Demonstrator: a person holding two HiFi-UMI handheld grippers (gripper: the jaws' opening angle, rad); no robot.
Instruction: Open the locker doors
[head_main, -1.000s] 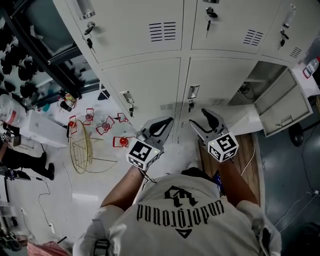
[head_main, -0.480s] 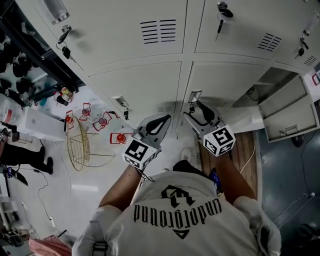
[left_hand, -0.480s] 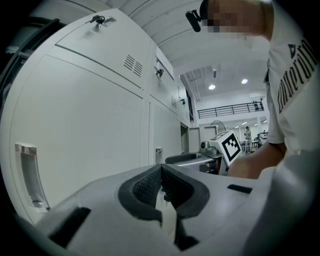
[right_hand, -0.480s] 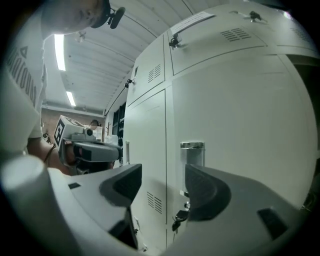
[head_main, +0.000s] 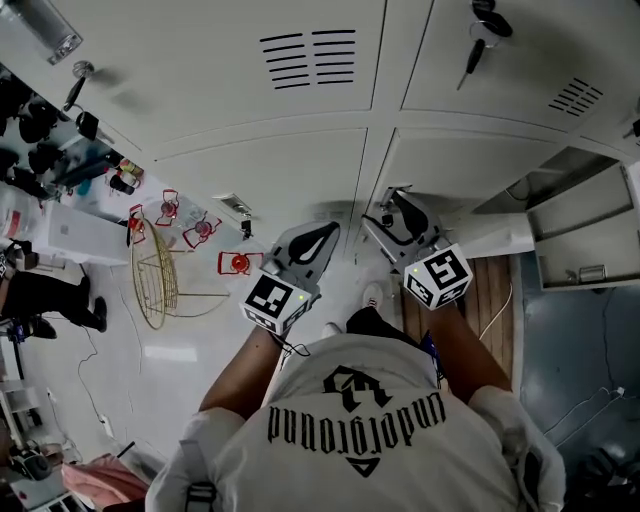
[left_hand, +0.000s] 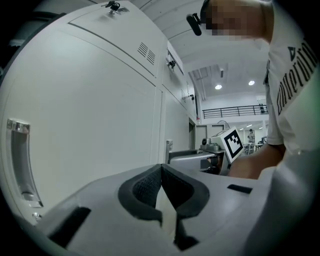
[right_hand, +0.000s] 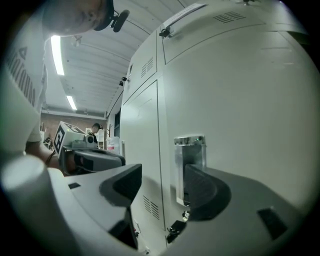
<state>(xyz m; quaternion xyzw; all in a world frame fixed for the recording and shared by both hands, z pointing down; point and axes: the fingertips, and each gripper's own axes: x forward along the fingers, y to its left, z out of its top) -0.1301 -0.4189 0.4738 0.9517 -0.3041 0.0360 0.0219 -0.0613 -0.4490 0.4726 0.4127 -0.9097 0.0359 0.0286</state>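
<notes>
White metal locker doors fill the head view. My right gripper (head_main: 392, 210) (right_hand: 162, 175) is open in front of the lower right door (head_main: 470, 165). That door's shiny handle plate (right_hand: 189, 159) (head_main: 388, 192) stands just ahead of the right-hand finger, partly hidden by it, and nothing is pressed between the pads. A key (right_hand: 175, 227) hangs below the handle. My left gripper (head_main: 322, 234) (left_hand: 161, 172) is shut and holds nothing, close before the lower left door (head_main: 290, 170). Its clear handle (left_hand: 20, 160) (head_main: 237, 205) lies off to the left.
One locker at the right stands open with its door (head_main: 585, 255) swung out. Keys hang in the upper doors (head_main: 480, 45). A gold wire basket (head_main: 160, 280) and red objects (head_main: 237, 263) lie on the floor at the left. A person (head_main: 45, 295) stands far left.
Both grippers have moved closer to the lower locker doors, and the lockers now look larger. The right gripper's open jaws have come up to the handle plate. The left gripper stays shut.
</notes>
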